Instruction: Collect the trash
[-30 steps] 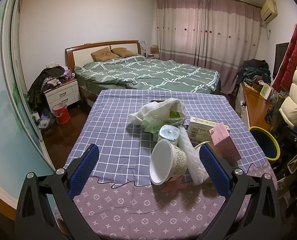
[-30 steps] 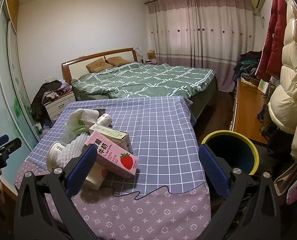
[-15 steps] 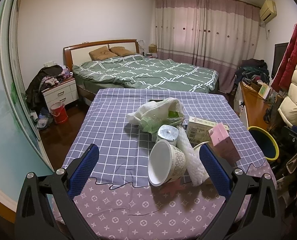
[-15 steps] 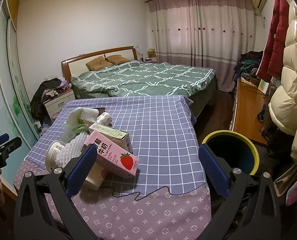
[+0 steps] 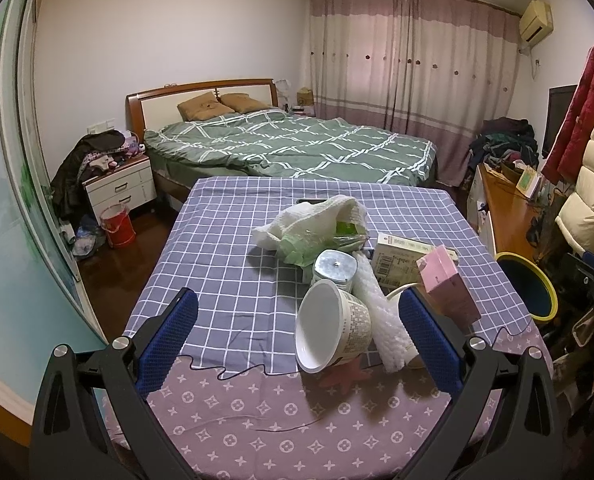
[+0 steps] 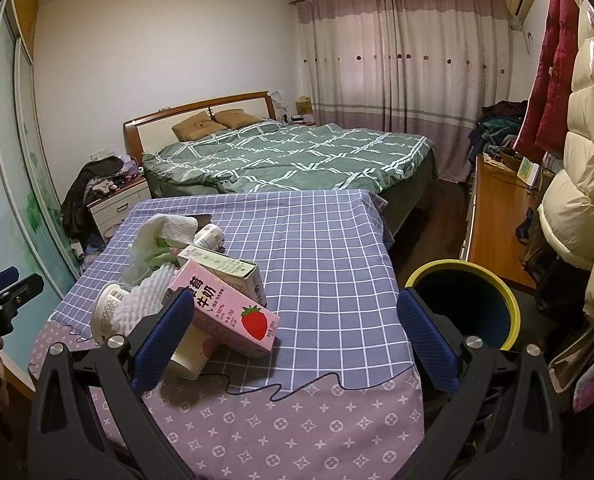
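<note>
Hovering wide open at the bottom of the left wrist view, the left gripper frames a tipped white cup amid trash at centre on the counter. In the right wrist view, the right gripper gapes empty; the pink milk carton lies lower left, the yellow-rimmed bin lower right.

A heap of trash sits on the checked worktop: a white paper tub tipped on its side, a pink strawberry milk carton leaning on a pale carton, white foam netting, a small can and crumpled wrappers. A yellow-rimmed bin stands open beside the worktop.
</note>
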{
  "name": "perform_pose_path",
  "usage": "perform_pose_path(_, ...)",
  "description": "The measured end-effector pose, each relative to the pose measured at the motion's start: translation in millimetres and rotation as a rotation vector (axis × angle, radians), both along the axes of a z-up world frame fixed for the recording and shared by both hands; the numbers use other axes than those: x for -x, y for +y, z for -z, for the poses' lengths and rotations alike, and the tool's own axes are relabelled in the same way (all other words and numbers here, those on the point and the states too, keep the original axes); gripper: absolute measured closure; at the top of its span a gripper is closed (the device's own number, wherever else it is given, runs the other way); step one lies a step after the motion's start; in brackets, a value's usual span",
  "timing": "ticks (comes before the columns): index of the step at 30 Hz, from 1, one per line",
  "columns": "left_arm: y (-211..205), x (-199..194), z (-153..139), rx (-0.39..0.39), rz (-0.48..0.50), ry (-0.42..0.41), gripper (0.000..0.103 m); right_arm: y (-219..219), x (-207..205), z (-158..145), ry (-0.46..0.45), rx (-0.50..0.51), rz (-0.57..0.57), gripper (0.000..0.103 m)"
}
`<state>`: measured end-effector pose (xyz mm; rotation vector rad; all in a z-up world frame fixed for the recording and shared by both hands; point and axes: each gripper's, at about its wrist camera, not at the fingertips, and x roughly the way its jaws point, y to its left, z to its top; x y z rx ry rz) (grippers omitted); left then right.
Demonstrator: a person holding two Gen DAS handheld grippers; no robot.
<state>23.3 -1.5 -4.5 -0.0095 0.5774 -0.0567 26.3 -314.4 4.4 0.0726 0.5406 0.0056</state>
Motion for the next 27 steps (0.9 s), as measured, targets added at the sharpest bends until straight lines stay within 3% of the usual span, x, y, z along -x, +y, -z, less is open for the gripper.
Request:
perform_pose_path(18,-1.6,-9.1,5.1,0.004,0.001,0.018,0.004,0.0,-13.5,7.5,0.024,-0.004,-0.011,0.006)
perform_pose_path(27,15.5,-27.2,15.5,0.014,-0.033,0.040,0.004,30.6,-53.3,8.2,0.043,0.012,-0.125,0.006)
